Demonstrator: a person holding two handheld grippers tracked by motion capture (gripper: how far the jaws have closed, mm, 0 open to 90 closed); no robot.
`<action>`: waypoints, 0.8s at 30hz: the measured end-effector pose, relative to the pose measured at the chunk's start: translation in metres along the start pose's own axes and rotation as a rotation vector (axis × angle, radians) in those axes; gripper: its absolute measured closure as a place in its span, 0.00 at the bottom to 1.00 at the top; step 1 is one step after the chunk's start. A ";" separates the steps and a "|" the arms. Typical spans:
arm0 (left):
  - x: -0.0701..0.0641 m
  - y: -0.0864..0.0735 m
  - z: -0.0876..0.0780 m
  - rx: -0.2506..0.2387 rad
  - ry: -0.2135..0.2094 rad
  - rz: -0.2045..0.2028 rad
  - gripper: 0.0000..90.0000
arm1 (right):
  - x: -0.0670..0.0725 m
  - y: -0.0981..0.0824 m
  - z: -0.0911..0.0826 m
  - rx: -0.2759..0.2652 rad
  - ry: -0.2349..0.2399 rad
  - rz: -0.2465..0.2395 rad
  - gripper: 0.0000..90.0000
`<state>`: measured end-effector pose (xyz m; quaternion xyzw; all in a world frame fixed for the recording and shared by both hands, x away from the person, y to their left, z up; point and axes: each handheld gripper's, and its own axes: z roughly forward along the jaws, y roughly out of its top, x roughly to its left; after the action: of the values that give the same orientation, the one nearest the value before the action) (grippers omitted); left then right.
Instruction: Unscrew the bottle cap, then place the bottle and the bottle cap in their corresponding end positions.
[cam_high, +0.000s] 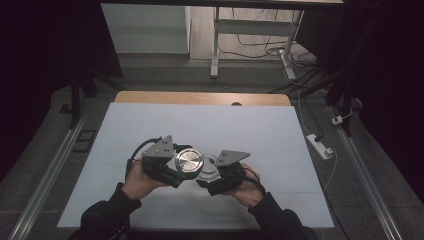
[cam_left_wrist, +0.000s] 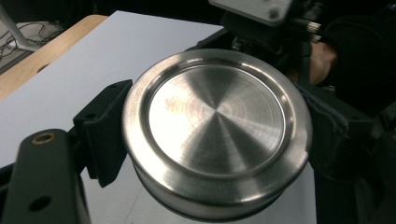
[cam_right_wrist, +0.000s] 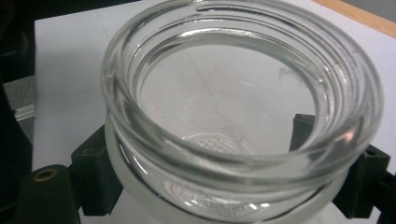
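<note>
Frankly, risk one: I judge the lid (cam_high: 189, 162) could go on crooked. It sits tilted in my left tongs (cam_high: 172, 167), and if I bring it to the jar (cam_high: 210, 171) at that angle the threads may cross and jam.
Risk two: the jar is smooth glass, so any twisting force from the lid could make it turn or slide between the pads (cam_right_wrist: 93, 179) of my right tongs (cam_high: 216, 176); that is my reading, not something I see happening.
Risk three: a slip of either piece would drop it onto the desk (cam_high: 150, 125), and glass would not take that kindly.
Left tongs: clamped on the metal lid (cam_left_wrist: 217, 135), one pad (cam_left_wrist: 105, 130) against each side of its rim, flat brushed face turned up toward the camera.
Right tongs: clamped around the glass jar (cam_right_wrist: 243, 93) below its threaded mouth, mouth open and facing up, nothing visible inside.
Where the lid is: held above the white sheet near the front middle of the desk, just left of the jar and close beside it; whether the two touch I cannot tell.
Where the jar is: held low over the desk, between my two hands, partly hidden by the tongs in the high view.
Care I would take: level the lid over the mouth before turning.
</note>
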<state>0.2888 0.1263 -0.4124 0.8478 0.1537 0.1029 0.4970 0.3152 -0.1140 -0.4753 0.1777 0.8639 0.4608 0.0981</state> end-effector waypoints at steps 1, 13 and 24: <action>-0.001 0.000 0.000 -0.001 -0.002 0.001 0.22 | -0.001 0.000 0.000 0.000 -0.002 0.004 0.17; -0.007 -0.002 0.004 0.001 -0.019 0.000 0.22 | -0.014 0.002 0.002 -0.005 -0.026 0.015 0.17; -0.014 -0.006 0.006 -0.001 -0.023 0.004 0.22 | -0.027 0.008 0.008 -0.005 -0.044 0.026 0.17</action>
<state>0.2767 0.1189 -0.4213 0.8490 0.1464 0.0942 0.4989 0.3443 -0.1147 -0.4731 0.1990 0.8579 0.4604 0.1114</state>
